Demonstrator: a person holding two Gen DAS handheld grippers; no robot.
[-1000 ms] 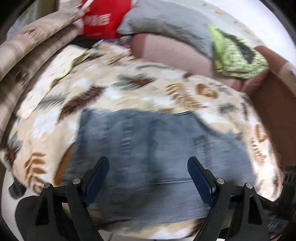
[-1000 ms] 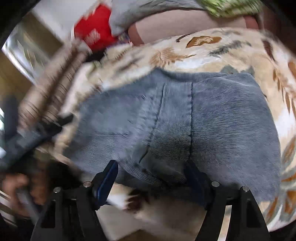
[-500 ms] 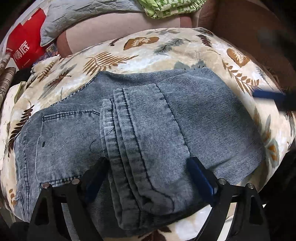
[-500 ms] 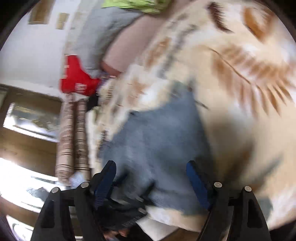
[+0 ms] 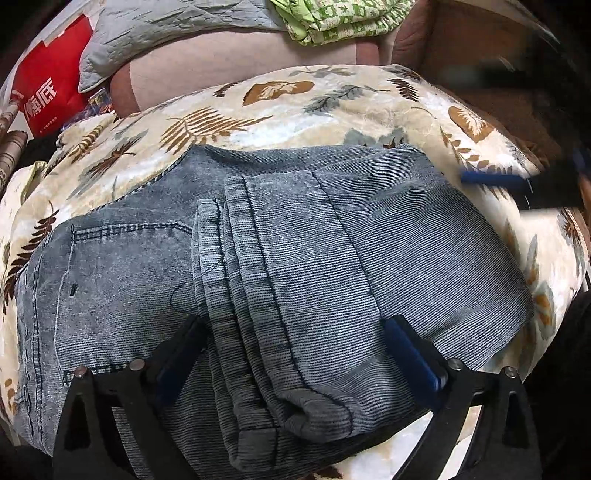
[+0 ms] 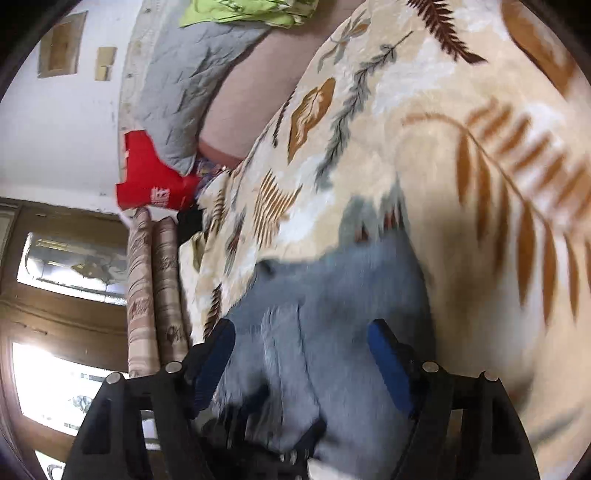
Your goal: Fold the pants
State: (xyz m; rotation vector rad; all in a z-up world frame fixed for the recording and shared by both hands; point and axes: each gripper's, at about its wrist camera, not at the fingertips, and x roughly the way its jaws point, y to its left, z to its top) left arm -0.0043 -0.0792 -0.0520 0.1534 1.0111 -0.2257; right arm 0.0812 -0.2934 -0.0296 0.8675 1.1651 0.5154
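Observation:
Grey-blue corduroy pants (image 5: 288,236) lie folded on a leaf-patterned blanket (image 5: 258,110), one leg doubled over the seat with the back pocket showing at the left. My left gripper (image 5: 293,326) stands over the near edge of the pants. Its jaws are opening, and the folded leg bundle lies between the pads without being pressed. A blue finger of my right gripper (image 5: 487,180) hovers over the blanket at the pants' right edge. In the right wrist view, my right gripper (image 6: 301,328) is open above the blurred pants (image 6: 332,295).
A grey quilted pillow (image 5: 177,33), a green patterned cloth (image 5: 340,18) and a red bag (image 5: 48,88) lie at the back of the bed. Rolled striped fabric (image 6: 151,295) lies along the bed's left side. A brown headboard (image 5: 480,48) stands at the far right.
My left gripper came down close over the pants and rolled, then stayed put. My right gripper swung off to the pants' right edge and rolled, so the pants now lie low in its view.

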